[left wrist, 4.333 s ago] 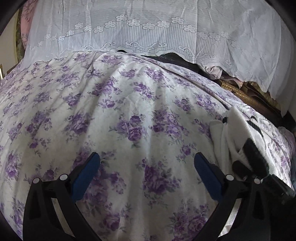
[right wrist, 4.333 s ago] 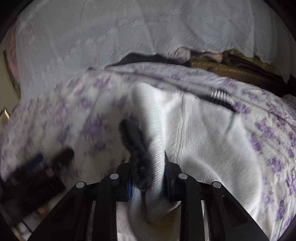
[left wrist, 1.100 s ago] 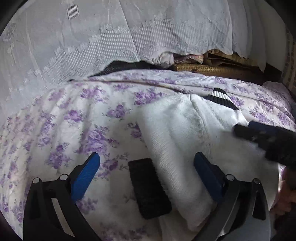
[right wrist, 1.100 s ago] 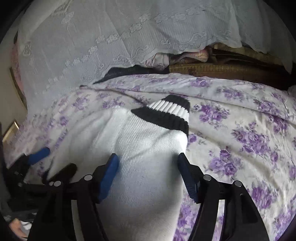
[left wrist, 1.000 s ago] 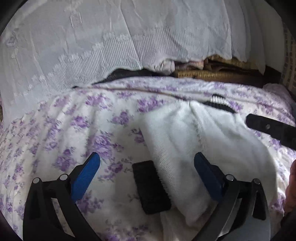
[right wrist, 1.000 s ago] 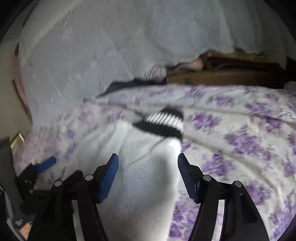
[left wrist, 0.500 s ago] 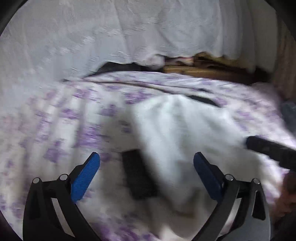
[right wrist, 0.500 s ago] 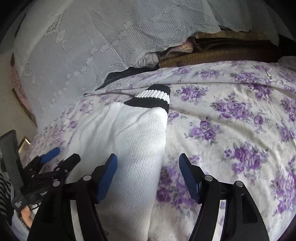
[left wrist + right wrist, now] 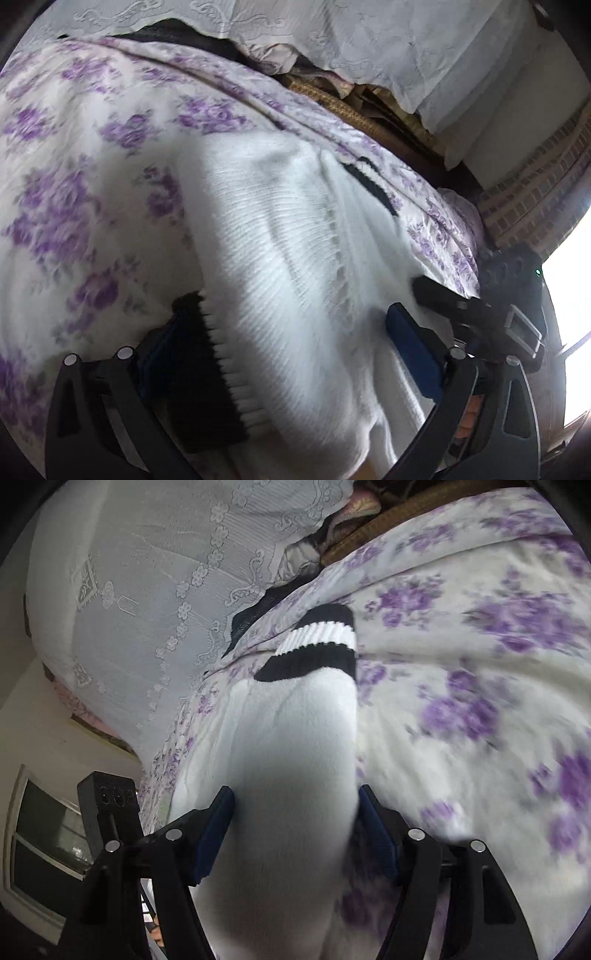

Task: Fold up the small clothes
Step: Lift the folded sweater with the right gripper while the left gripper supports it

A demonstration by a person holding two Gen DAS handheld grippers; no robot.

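A white ribbed sock lies on the purple-flowered bedspread. Its black cuff sits low by my left gripper's left pad. My left gripper stands open close over the sock, which spans the wide gap between its pads. In the right wrist view the sock runs away from me to a black-and-white striped cuff. My right gripper straddles the sock's body and its jaws are closing. Both pads sit at the sock's edges, and I see no clear squeeze.
A white lace cloth hangs behind the bed, with a woven brown edge under it. A brick wall and bright window light lie to the right. The other gripper's black body stands at the left before a dark window.
Both grippers have sunk and rolled toward the sock. The right jaws, earlier with the sock under the left finger only, now have it between them. The black cuff now overlaps the left gripper's left pad.
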